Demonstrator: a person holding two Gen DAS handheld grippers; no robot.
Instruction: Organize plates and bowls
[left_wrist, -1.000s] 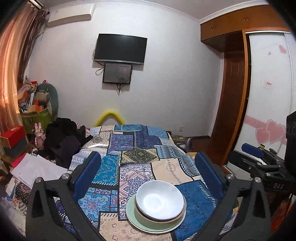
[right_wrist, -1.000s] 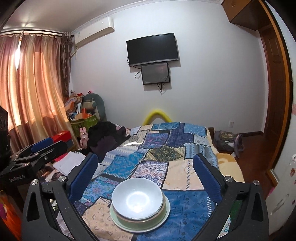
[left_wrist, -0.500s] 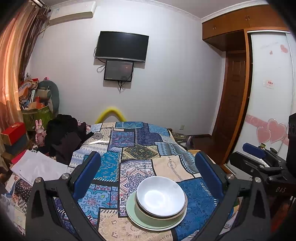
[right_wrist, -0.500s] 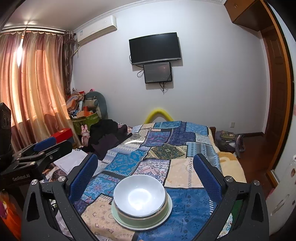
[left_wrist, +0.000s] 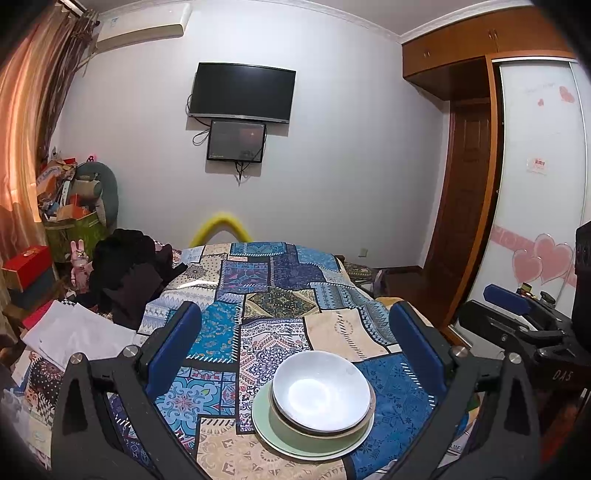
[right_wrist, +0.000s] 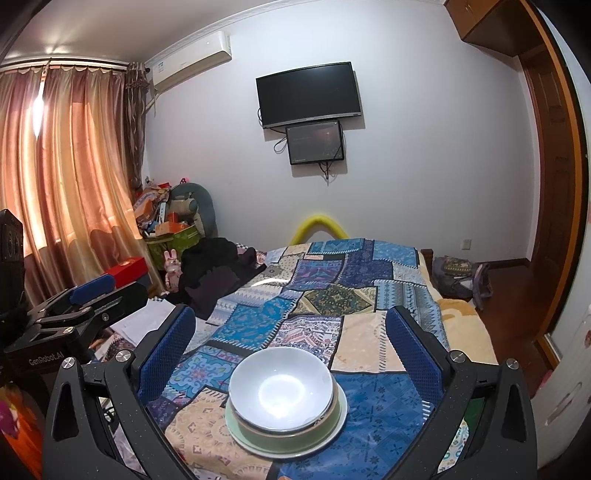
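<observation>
stacked bowls (left_wrist: 321, 395) near quilt (left_wrist: 258, 295) edge, grippers wide

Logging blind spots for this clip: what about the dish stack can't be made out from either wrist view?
- Bowls under the white bowl: nested; only rims show in both views, so their number is unclear.
- Green plate: mostly covered by the bowls; whether another plate lies beneath is hidden.
- Quilt near edge: cut off by the frame bottom and tool arms.
- Left tool and right tool: open, empty.

Dim, warm glow through curtains (right_wrist: 70, 177), glare in white bowl (right_wrist: 280, 391), strong fisheye bending, dark corners.
</observation>
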